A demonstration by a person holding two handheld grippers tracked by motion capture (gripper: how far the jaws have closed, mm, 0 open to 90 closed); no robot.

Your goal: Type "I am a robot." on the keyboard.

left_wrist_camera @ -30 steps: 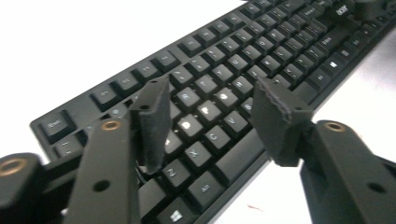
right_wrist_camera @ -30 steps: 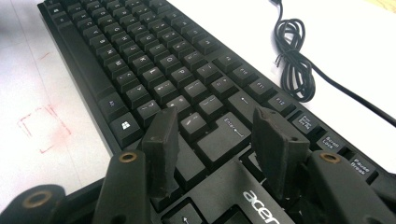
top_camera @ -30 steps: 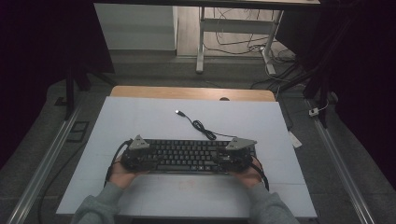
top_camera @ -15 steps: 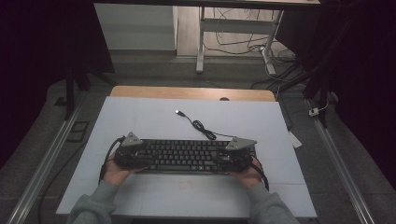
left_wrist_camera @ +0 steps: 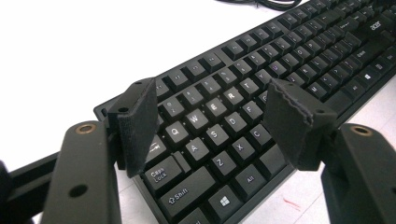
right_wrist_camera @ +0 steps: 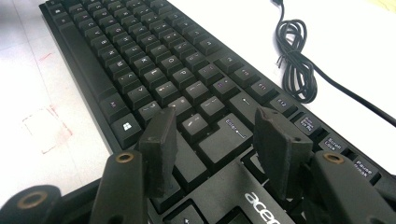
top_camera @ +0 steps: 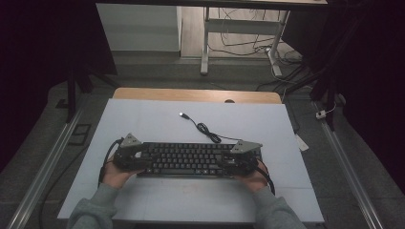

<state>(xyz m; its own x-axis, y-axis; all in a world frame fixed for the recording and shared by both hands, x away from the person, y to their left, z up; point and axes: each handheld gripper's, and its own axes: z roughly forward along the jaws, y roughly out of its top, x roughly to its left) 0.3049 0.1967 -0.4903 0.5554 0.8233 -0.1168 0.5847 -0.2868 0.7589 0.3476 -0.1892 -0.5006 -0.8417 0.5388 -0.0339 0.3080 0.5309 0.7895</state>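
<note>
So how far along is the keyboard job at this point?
Done: the keyboard lies flat on the white table, its cable loosely coiled behind it. In hand: the left gripper and right gripper sit over its two ends, the left jaws just widened, neither clamping it. Left: seemingly withdrawing the hands, unless another lift follows.

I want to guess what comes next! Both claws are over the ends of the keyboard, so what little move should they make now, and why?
Probably lift both claws straight up and away. The left claw has just been opening and stands open above the Q-W-A-S keys of the black keyboard. The right claw is open above the Enter key. The keyboard lies flat on the white table, so it looks released.
</note>
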